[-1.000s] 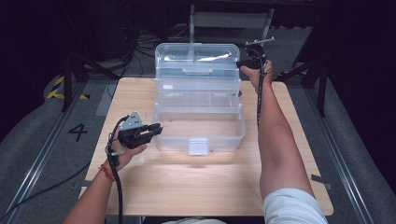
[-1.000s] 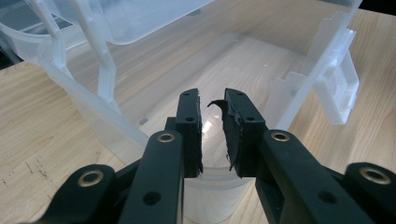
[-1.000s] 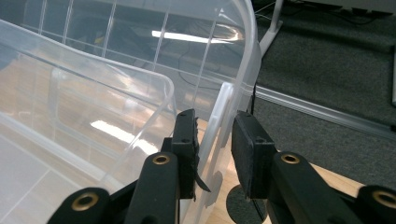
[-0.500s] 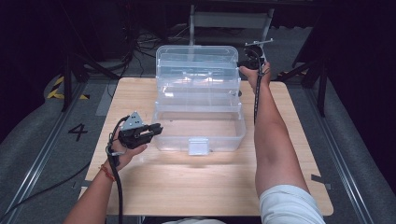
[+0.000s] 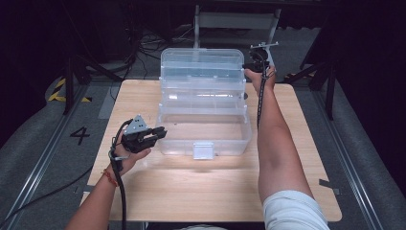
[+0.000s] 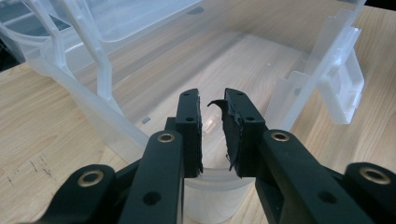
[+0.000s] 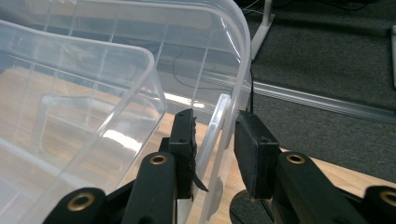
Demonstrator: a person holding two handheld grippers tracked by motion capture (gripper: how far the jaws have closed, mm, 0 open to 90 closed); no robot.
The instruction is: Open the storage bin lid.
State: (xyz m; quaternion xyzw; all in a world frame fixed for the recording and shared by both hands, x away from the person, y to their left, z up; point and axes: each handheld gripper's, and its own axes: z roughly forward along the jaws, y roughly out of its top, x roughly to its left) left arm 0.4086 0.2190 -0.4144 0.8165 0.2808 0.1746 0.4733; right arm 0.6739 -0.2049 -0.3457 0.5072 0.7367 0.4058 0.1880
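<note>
A clear plastic toolbox (image 5: 206, 136) stands open in the middle of the wooden table, its trays stepped back and its lid (image 5: 201, 57) upright at the rear. My left gripper (image 5: 160, 133) is at the box's front left corner; in the left gripper view its jaws (image 6: 211, 105) are nearly together, pinching the base wall (image 6: 93, 116). At the lid's right rear corner my right gripper (image 5: 249, 65) is held high. There the jaws (image 7: 212, 126) close on the lid's rim (image 7: 224, 107), beside an upper tray (image 7: 70, 116).
The box's front latch (image 5: 202, 149) hangs down toward me and also appears as the latch (image 6: 343, 88). Bare wooden tabletop (image 5: 201, 187) lies in front of the box. Black cables and a metal stand (image 5: 234, 19) sit on the floor behind the table.
The right hand has shifted slightly at the lid's corner. The left gripper and the box base stay where they were.
</note>
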